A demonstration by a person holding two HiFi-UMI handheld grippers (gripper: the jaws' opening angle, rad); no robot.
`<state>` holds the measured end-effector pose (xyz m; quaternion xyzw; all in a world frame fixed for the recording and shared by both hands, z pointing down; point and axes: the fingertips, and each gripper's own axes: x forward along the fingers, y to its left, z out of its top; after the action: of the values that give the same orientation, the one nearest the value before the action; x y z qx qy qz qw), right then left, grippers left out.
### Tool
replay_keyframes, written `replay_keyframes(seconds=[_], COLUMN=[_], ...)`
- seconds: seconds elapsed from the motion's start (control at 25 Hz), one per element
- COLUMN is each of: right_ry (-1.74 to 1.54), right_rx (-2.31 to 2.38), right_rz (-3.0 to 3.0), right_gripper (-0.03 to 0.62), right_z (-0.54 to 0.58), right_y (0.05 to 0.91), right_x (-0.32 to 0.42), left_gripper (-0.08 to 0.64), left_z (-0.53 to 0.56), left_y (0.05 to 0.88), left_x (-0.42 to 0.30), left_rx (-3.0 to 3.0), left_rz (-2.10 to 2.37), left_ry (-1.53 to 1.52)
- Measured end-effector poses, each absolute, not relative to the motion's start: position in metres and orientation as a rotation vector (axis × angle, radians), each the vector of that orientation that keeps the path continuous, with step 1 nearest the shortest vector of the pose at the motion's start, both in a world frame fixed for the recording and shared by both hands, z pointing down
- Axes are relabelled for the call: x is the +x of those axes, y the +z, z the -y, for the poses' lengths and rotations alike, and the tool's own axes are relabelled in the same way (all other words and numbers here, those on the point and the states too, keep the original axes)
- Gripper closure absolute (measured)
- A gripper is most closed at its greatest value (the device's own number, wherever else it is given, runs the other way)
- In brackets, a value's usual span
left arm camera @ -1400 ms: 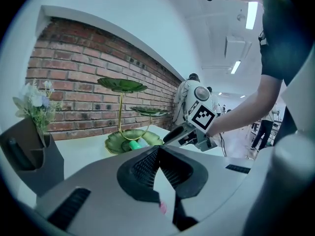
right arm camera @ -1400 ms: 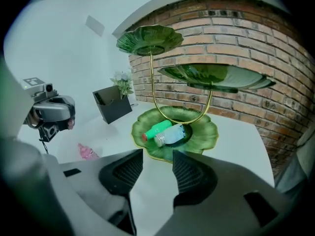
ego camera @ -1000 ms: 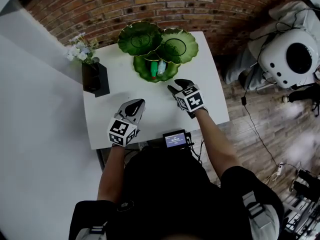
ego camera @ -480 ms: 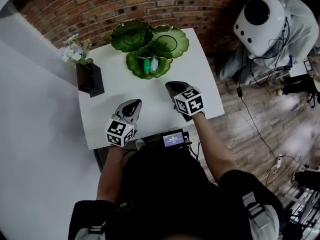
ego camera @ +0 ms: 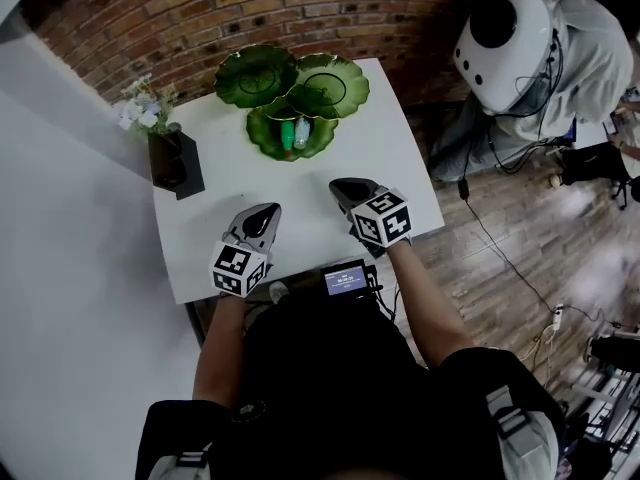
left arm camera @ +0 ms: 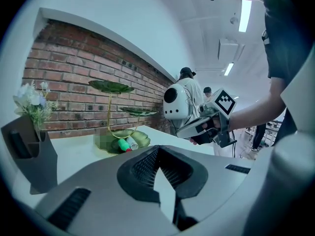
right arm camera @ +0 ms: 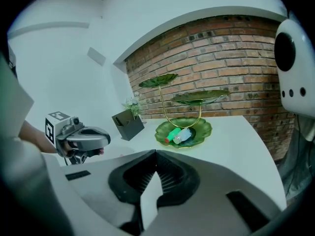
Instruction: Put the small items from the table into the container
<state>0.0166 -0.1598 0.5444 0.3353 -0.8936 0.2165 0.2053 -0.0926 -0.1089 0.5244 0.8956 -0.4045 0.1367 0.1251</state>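
We are holding both claws fully closed and empty. The left claw [ego camera: 262, 211] is hovering over the near left part of the white worktop [ego camera: 385, 158], its jaws meeting with nothing between them. The right claw [ego camera: 345, 185] is hovering over the near right part, its jaws likewise pressed together on nothing. The 2 claws are sitting well apart from each other, both pointing toward the far edge.

Beyond them, the green leaf-shaped container [ego camera: 265, 143] is standing at the far edge near the brick wall [ego camera: 400, 18], carrying 3 dishes on a thin gold stem. In its lowest dish, 2 small items are lying side by side: a green tube [ego camera: 287, 134] and a pale bottle [ego camera: 302, 130].

To the left, a dark holder [ego camera: 175, 163] with pale flowers [ego camera: 140, 108] is standing near the worktop's left edge. At the near edge, between our arms, a small screen [ego camera: 346, 279] is glowing. Off to the right, a round white machine [ego camera: 505, 33] is standing on the wooden floor [ego camera: 520, 258].
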Motion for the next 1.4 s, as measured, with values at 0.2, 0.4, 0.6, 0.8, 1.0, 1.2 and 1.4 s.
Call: replay_keyframes(seconds=[0.2, 0.4, 0.6, 0.8, 1.0, 1.2, 1.4], right_ry=[0.604, 0.597, 0.596, 0.601, 0.610, 0.615, 0.621], right_rx=[0.937, 0.932, 0.922, 0.917, 0.916, 0.921, 0.932], right_rz=[2.493, 2.495, 2.496, 2.496, 2.491, 2.487, 2.478], right_gripper=[0.577, 0.577, 0.577, 0.577, 0.577, 0.577, 0.577], right_z=[0.157, 0.159, 0.159, 0.160, 0.159, 0.159, 0.160], right_y=[0.544, 0.542, 0.543, 0.545, 0.547, 0.548, 0.548], right_x=[0.018, 0.019, 0.018, 0.018, 0.019, 0.020, 0.023], left_gripper=[0.551, 0.551, 0.551, 0.551, 0.536, 0.435, 0.391], left_z=[0.109, 0.111, 0.113, 0.117, 0.118, 0.121, 0.123], left_y=[0.522, 0.521, 0.519, 0.522, 0.528, 0.537, 0.551], left_x=[-0.090, -0.090, -0.092, -0.097, -0.103, -0.104, -0.108], left_rx=[2.623, 2.621, 2.620, 2.599, 2.581, 2.565, 2.537], left_rz=[1.154, 1.153, 1.174, 1.208, 1.238, 1.244, 1.252], left_ry=[0.378, 0.377, 0.372, 0.376, 0.388, 0.428, 0.491])
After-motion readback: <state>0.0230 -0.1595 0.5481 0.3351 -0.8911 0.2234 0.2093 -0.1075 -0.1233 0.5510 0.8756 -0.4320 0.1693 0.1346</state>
